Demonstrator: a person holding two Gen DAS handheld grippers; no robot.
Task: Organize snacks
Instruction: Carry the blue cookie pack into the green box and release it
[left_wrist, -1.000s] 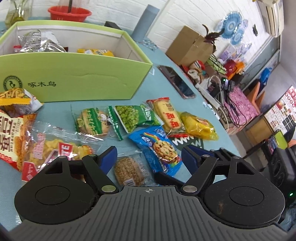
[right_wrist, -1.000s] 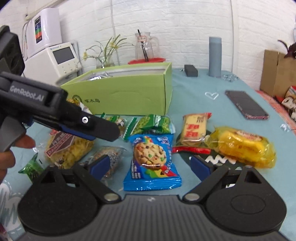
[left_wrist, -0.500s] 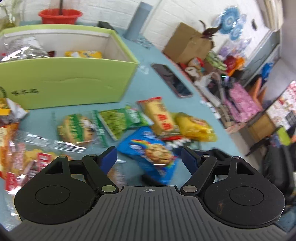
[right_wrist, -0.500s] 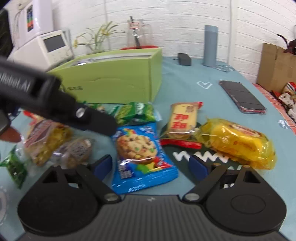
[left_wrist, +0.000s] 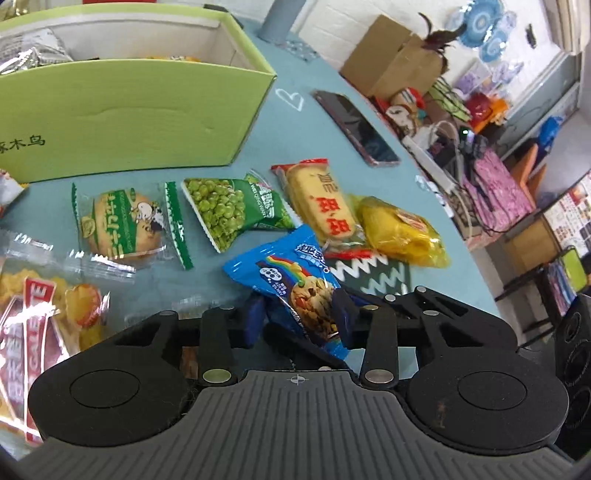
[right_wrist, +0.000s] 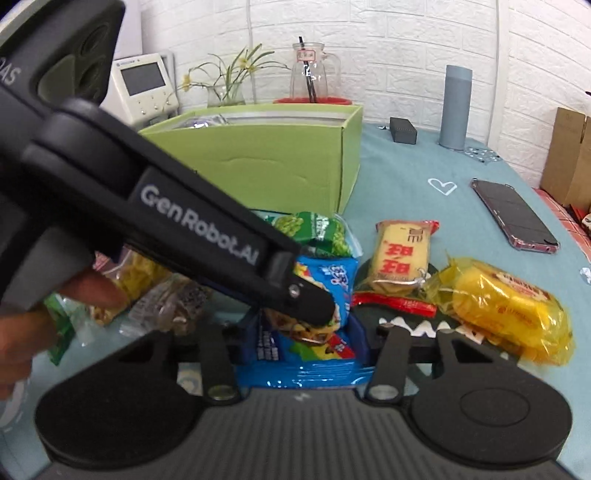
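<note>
A blue cookie packet (left_wrist: 284, 273) lies on the teal table among other snacks, buckled, with its far end tipped up. My left gripper (left_wrist: 299, 319) has its jaws closing, and both blue pads press the packet's middle. In the right wrist view the left gripper (right_wrist: 314, 308) slants in from the upper left onto the same blue cookie packet (right_wrist: 325, 273). My right gripper (right_wrist: 306, 343) is also closing, its pads squeezing the packet's near end from both sides. The open green box (left_wrist: 129, 110) stands behind the snacks, with several packets inside.
On the table lie a green pea packet (left_wrist: 229, 210), a round biscuit (left_wrist: 125, 225), a red-and-yellow cracker packet (left_wrist: 321, 206), a yellow cake packet (left_wrist: 399, 232) and a bag of yellow snacks (left_wrist: 37, 295). A phone (left_wrist: 354, 129) lies near the table's right edge. A grey cylinder (right_wrist: 456, 107) stands at the back.
Both grippers stood wide open before and have now closed on the blue cookie packet. The left gripper came forward and down onto it, and the flat packet has buckled.
</note>
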